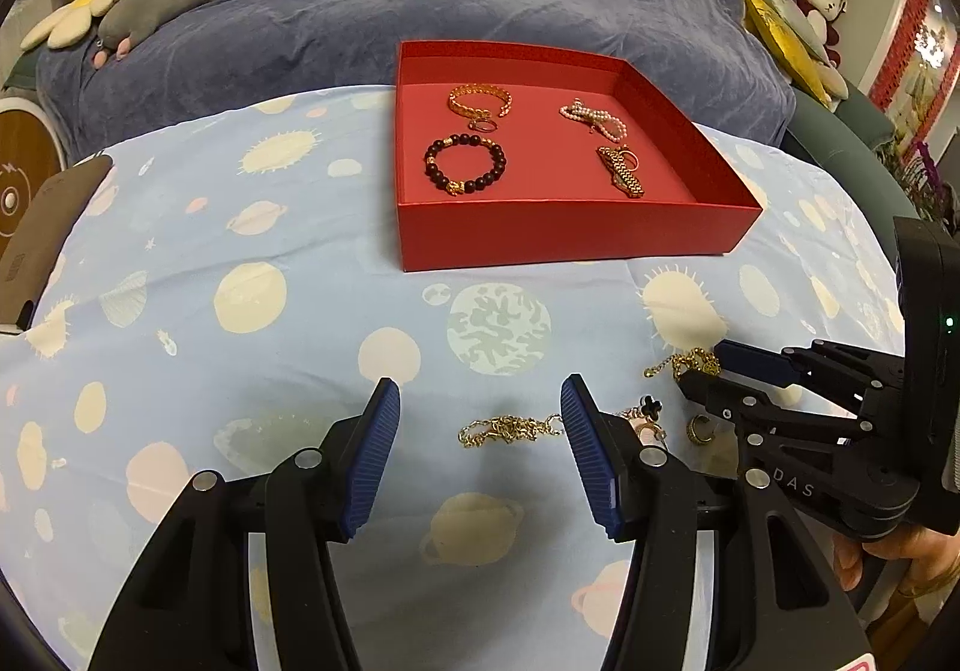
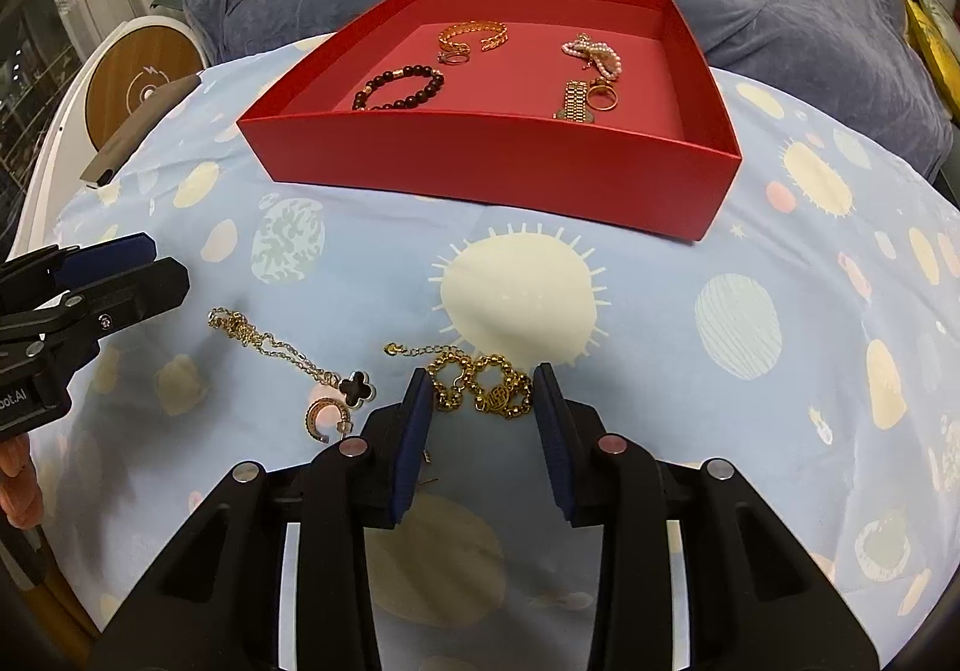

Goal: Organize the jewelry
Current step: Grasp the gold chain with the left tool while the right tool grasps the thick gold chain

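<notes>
Planet-print cloth underfoot: right gripper brackets the gold bracelet, jaws parted; left gripper spread over the chain, box waiting.

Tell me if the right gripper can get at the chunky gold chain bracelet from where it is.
Probably yes. The right gripper is open, with the gold chain bracelet lying on the cloth right between its fingertips. Nothing covers it; the clover necklace lies apart to the left.

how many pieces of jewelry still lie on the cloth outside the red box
3: a thin gold chain with a black clover charm on the left, a small crescent earring beside the clover, and a chunky gold link bracelet between the right gripper fingers.
</notes>
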Demonstrator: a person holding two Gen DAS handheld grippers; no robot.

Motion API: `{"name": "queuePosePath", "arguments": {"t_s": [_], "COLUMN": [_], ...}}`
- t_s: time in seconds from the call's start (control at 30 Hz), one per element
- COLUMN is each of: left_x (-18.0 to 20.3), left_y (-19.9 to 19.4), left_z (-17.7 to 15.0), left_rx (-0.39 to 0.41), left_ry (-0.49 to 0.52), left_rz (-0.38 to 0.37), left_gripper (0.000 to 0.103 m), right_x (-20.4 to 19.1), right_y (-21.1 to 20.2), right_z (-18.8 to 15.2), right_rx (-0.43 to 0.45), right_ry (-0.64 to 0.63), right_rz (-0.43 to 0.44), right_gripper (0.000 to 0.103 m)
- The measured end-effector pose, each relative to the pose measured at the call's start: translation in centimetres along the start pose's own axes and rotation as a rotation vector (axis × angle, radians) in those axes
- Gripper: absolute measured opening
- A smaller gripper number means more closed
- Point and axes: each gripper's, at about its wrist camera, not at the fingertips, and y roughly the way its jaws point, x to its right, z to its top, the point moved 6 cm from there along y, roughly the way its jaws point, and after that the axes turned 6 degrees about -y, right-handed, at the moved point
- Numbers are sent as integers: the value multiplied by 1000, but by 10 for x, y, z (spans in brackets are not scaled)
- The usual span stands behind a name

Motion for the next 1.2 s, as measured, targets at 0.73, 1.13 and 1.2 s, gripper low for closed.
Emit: {"name": "queuePosePath", "arguments": {"t_s": [0.73,1.13,1.2], "left_x": [26,42,43], "left_y": [36,32,25], "left_z": [-24,-26,-22], "left_rx": [-17,-39,-26], "left_ry": [142,160,150], "left_rz": [8,-55,-71], "left_gripper": [35,2,2], "right_x": [29,36,36], "right_y": [-31,-39,-42], "right_z": [-6,-2,1], "right_rx": [32,47,56], "right_ry": [88,122,128], "right_rz": [34,45,51], "right_gripper": [6,6,6]}}
